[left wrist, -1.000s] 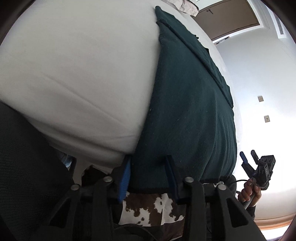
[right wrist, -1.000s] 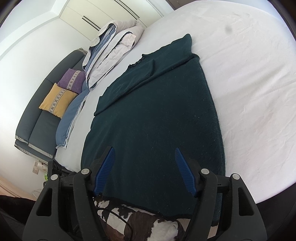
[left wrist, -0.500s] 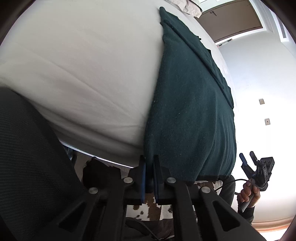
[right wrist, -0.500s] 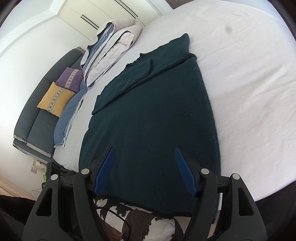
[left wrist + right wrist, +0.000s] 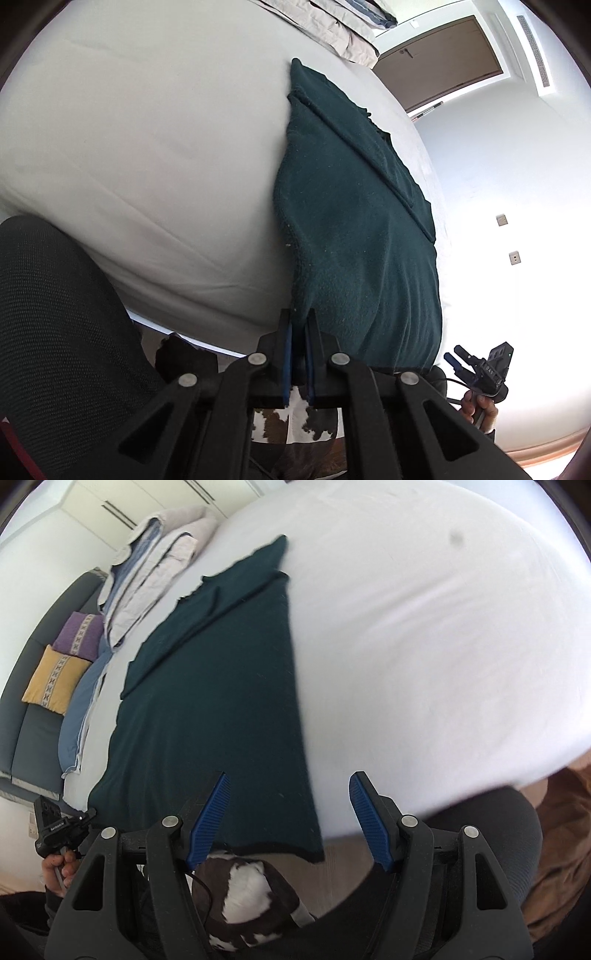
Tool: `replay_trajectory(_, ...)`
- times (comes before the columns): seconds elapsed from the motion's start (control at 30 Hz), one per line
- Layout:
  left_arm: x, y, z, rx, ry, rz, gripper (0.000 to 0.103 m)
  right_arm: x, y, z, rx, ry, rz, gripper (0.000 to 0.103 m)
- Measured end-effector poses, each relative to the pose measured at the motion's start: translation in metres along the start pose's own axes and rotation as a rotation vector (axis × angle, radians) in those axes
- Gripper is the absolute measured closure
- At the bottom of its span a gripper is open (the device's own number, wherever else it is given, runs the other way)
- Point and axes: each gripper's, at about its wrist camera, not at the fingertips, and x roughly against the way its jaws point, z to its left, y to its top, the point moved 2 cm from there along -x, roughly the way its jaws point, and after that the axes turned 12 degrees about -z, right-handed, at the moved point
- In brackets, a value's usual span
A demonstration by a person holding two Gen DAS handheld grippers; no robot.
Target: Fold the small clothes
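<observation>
A dark green knit garment (image 5: 354,221) lies flat on the white bed (image 5: 147,147), one sleeve folded across it and its hem hanging over the near edge. In the left wrist view my left gripper (image 5: 299,326) is shut on the garment's near left corner, pinching the cloth between its blue pads. Past the near right corner a hand holds my right gripper (image 5: 455,352). In the right wrist view my right gripper (image 5: 290,775) is open above the garment (image 5: 214,709), whose right edge and near right corner lie between its fingers, untouched. The left gripper (image 5: 88,813) shows at the near left corner.
Folded bedding (image 5: 159,554) is stacked at the head of the bed. A dark sofa with a yellow cushion (image 5: 55,679) and a purple cushion (image 5: 79,635) runs along the left. A black mesh chair (image 5: 55,314) and a cowhide-patterned thing (image 5: 243,886) sit below the bed edge.
The left gripper's jaws closed on the garment's near left corner and rose a little with it. The right gripper slid right along the hem to the right corner, still open.
</observation>
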Motion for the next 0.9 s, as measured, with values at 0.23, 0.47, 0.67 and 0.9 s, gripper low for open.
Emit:
replay_trajectory(0.23,0.001,-0.002,0.004,0.009,0.0,0.001,0.096,-0.022,-0.026,-0.014,-0.065,-0.009,0.149,0.06)
replay_trajectory(0.47,0.0,-0.006,0.008,0.009,0.002,0.007,0.097,-0.033,-0.039,-0.023,-0.124,0.032,0.186,0.068)
replay_trajectory(0.67,-0.002,-0.009,0.008,0.01,0.0,0.009,0.096,-0.03,-0.044,-0.012,-0.083,0.068,0.179,0.094)
replay_trajectory(0.9,0.005,-0.003,0.001,0.014,-0.042,-0.016,0.097,-0.007,-0.032,0.002,-0.061,0.132,0.095,0.096)
